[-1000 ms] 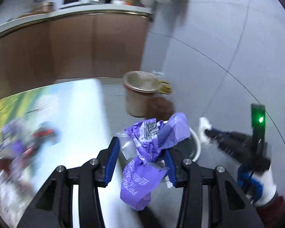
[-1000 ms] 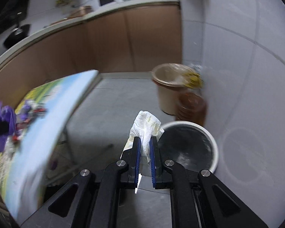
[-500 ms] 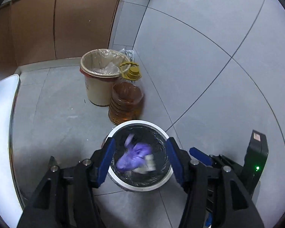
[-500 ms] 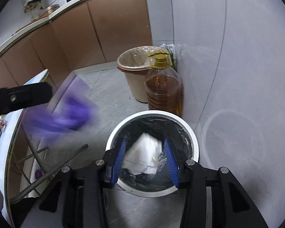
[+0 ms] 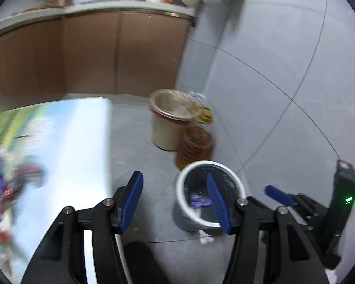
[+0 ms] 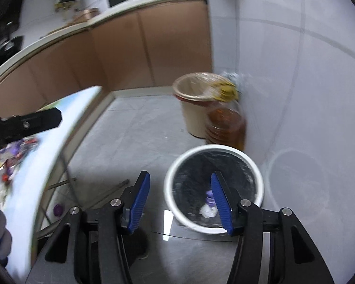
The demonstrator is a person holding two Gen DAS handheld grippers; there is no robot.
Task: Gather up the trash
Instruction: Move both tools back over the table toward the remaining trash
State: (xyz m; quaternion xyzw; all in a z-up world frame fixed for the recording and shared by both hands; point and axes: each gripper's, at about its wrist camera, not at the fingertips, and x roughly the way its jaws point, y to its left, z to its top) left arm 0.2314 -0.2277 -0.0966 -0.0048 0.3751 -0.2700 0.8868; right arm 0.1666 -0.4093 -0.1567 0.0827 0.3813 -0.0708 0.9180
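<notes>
A white-rimmed bin with a black liner (image 5: 184,182) (image 6: 172,172) stands on the floor. Inside it lie a purple wrapper (image 5: 200,201) (image 6: 209,195) and a white crumpled tissue (image 6: 207,210). My left gripper (image 5: 175,203) is open and empty, above the floor between the table and the bin. My right gripper (image 6: 181,203) is open and empty, above the bin's left edge. More purple and red trash (image 5: 2,179) (image 6: 14,151) lies blurred on the table (image 5: 78,146) (image 6: 59,123) at the left. The right gripper's blue pad also shows in the left wrist view (image 5: 278,195).
A beige bin with a liner (image 5: 168,120) (image 6: 194,104) and a bottle of amber oil (image 5: 194,146) (image 6: 227,127) stand by the grey wall. Brown cabinets (image 5: 94,54) with a cluttered counter run behind. A white scrap (image 5: 206,239) lies on the floor by the bin. Table legs (image 6: 66,172) show below the table edge.
Both grippers opened and dropped their trash, the purple wrapper and the white tissue, into the white-rimmed bin. Both have since pulled back and swung left towards the table.
</notes>
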